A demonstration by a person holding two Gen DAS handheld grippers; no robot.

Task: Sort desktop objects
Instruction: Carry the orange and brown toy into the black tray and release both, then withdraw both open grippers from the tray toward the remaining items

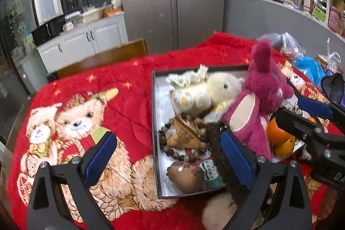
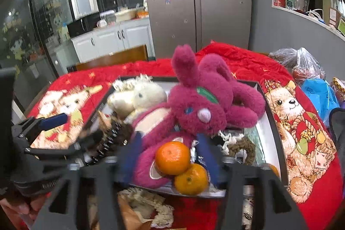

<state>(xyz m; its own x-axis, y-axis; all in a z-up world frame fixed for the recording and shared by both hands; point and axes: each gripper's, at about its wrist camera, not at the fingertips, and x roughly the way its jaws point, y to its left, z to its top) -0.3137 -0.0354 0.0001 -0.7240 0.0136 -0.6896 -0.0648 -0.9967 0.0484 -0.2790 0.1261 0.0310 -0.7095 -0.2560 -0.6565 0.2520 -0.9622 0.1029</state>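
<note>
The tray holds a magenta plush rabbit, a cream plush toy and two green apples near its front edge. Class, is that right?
Not quite: the two fruits are oranges, not green apples, as the right wrist view shows. The magenta plush rabbit, cream plush toy and tray stand.

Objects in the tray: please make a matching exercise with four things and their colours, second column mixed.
Things:
1. long-eared plush toy
2. small plush animal
3. two round fruits
4. bead string

Colours:
A. orange
B. brown
C. magenta
D. cream

Pairs: 1-C, 2-D, 3-A, 4-B
</note>
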